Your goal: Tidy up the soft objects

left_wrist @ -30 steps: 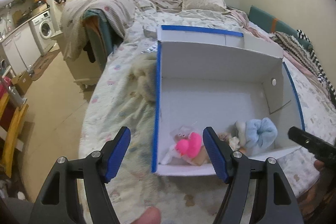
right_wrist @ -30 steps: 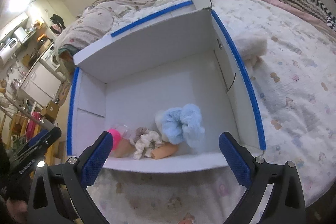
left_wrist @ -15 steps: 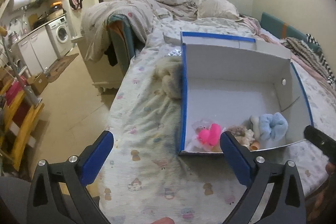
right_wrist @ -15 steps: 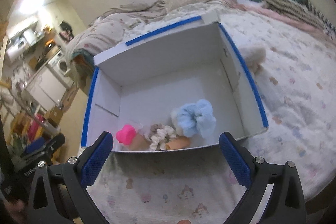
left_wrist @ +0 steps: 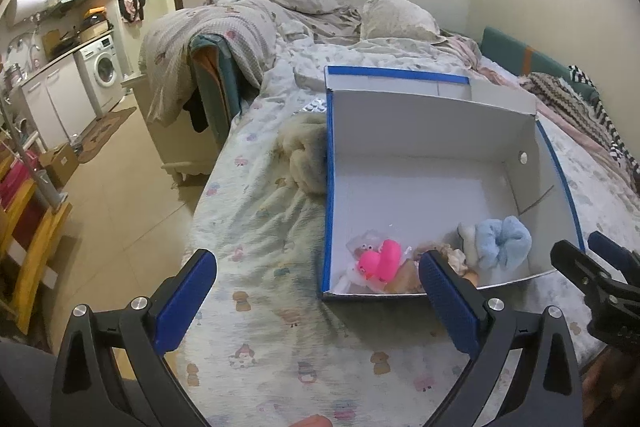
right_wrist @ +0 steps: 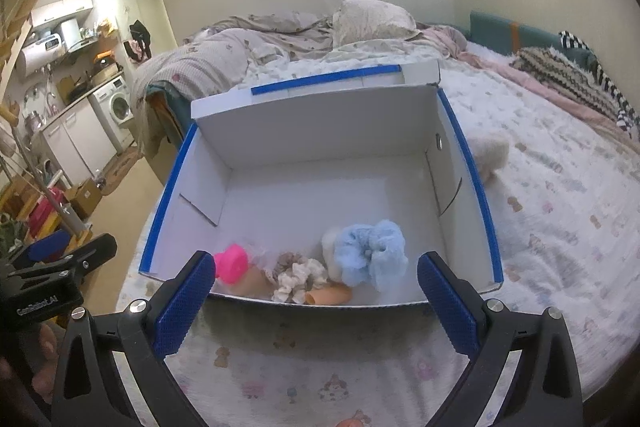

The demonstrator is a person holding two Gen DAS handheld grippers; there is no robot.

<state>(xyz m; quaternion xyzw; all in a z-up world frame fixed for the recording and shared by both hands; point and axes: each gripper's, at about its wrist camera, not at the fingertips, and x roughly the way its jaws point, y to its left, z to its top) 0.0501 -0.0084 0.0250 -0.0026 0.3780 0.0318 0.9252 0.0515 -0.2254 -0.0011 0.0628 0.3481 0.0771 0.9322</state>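
Scrunchies and small soft toys already lie along the near wall of the white box [right_wrist: 320, 131] on the bed [right_wrist: 560, 227]: a pink toy [right_wrist: 231, 263], a beige scrunchie [right_wrist: 298, 275] and a blue fluffy scrunchie [right_wrist: 370, 257]. You hold both tools short of the box; your left hand-held gripper [left_wrist: 318, 301] and right hand-held gripper [right_wrist: 316, 303] are spread wide and empty. By my reading you are between picks. A cream fluffy item [left_wrist: 304, 155] lies against the box's left wall outside, and another pale one [right_wrist: 490, 151] beside its right wall; reach for either next.
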